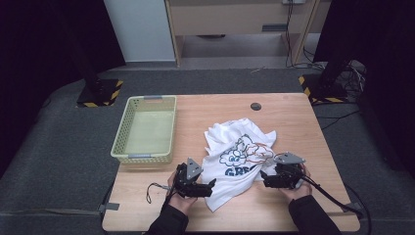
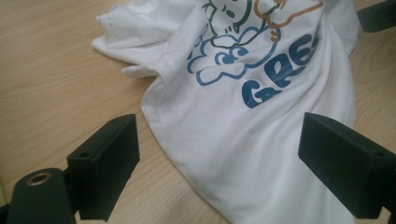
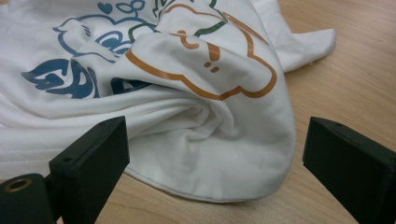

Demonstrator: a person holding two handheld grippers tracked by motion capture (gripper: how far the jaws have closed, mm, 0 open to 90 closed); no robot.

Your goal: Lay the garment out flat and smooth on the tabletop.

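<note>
A crumpled white T-shirt (image 1: 235, 156) with a blue, green and orange cartoon print lies on the wooden table (image 1: 288, 117), right of centre. My left gripper (image 1: 209, 186) stands open at the shirt's lower left edge, its black jaws spread wide either side of the cloth (image 2: 261, 135). My right gripper (image 1: 263, 177) is open at the shirt's lower right edge, its jaws straddling a bunched fold (image 3: 210, 140). Neither gripper holds anything. The other gripper's jaw (image 2: 378, 14) peeks in at the top right of the left gripper view.
A pale yellow plastic basket (image 1: 145, 128) stands at the table's left, with nothing in it. A small dark round grommet (image 1: 256, 106) sits near the far edge. Bare wood surrounds the shirt. Black stands with hazard-striped bases (image 1: 100, 93) sit on the floor beyond.
</note>
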